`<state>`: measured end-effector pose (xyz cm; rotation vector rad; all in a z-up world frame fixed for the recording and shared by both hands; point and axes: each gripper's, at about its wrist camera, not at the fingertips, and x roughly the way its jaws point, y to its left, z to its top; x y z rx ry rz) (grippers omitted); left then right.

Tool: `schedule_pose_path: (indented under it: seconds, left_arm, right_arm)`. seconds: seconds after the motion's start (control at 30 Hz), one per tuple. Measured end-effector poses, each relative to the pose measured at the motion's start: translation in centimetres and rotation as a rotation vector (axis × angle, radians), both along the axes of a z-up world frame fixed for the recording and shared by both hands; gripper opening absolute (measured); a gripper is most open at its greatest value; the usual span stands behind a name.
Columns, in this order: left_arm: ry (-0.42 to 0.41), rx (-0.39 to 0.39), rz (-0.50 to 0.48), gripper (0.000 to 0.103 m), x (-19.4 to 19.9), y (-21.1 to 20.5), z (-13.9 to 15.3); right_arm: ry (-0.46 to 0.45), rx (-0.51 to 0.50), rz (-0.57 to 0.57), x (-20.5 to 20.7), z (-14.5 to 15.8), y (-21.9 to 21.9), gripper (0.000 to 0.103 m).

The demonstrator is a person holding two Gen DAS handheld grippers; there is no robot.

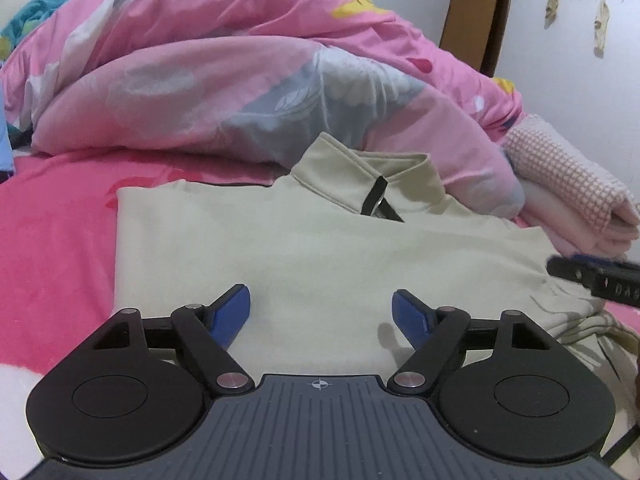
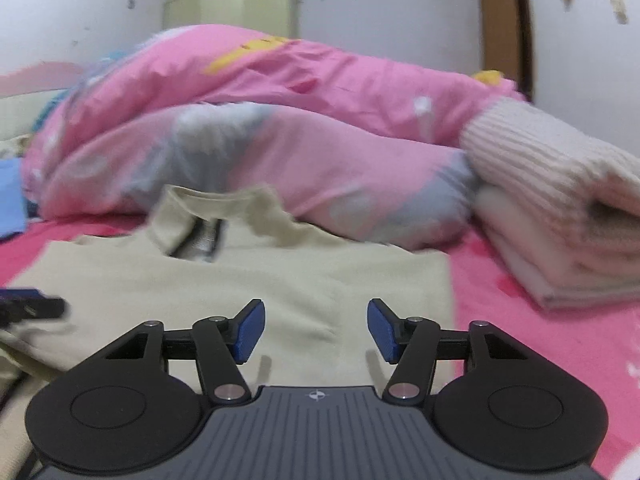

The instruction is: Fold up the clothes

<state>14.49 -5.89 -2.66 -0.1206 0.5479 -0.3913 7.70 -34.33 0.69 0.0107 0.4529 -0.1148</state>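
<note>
A cream top lies spread on the bed, collar at the far end with a short dark zip, its sides apparently already turned in so the body makes a neat rectangle, which looks like a fold partly done. Just behind the top a rumpled pink duvet is heaped, pushed back, I would guess, to leave flat sheet for folding. Both grippers hover above the near half of the top. The left gripper has its blue fingers wide apart with nothing between them; the right gripper has its fingers at a middling gap, also gripping nothing, only bare cloth showing below. Probably they are lining up on the near hem to carry it toward the collar. To the right of the top sits a stack of folded things, likely finished pieces set aside. The left view shows its top layer as a pink checked weave and catches the right gripper's tip over bunched cloth at the top's right edge. The right view, blurred, shows a ribbed knit face on that stack, a pale cabinet by the far wall, and the left gripper's tip over the top's left side.
</note>
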Motion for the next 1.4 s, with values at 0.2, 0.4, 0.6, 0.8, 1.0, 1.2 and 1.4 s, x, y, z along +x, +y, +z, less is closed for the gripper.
schedule_pose_path:
  seconds: [0.2,0.4,0.6,0.8,1.0,1.2,1.4]
  left_arm:
    - [0.001,0.004,-0.009,0.081,0.1,0.0,-0.3]
    - [0.001,-0.015,-0.019,0.082,0.2,0.2,-0.4]
    - [0.0,-0.024,-0.024,0.084,0.3,0.3,-0.5]
    - [-0.002,-0.016,-0.021,0.085,0.2,0.2,-0.5]
    - [-0.005,0.003,-0.02,0.087,0.1,-0.1,-0.5]
    - [-0.009,0.026,-0.027,0.091,0.1,-0.4,-0.6]
    - [-0.01,0.033,-0.03,0.092,0.1,-0.4,-0.6]
  right_arm:
    - [0.148,-0.046,0.162,5.2,-0.3,2.5,0.04]
    - [0.16,0.19,-0.059,5.7,-1.0,-5.8,0.0]
    - [0.095,0.173,-0.087,-0.5,1.5,-3.5,0.003]
    - [0.156,0.192,0.077,-5.5,-0.3,2.4,0.007]
    - [0.123,0.216,0.061,-13.5,-3.0,4.1,0.009]
    - [0.201,0.242,0.089,-18.4,-3.4,4.6,0.013]
    - [0.184,0.262,0.153,-18.0,-3.0,5.8,0.013]
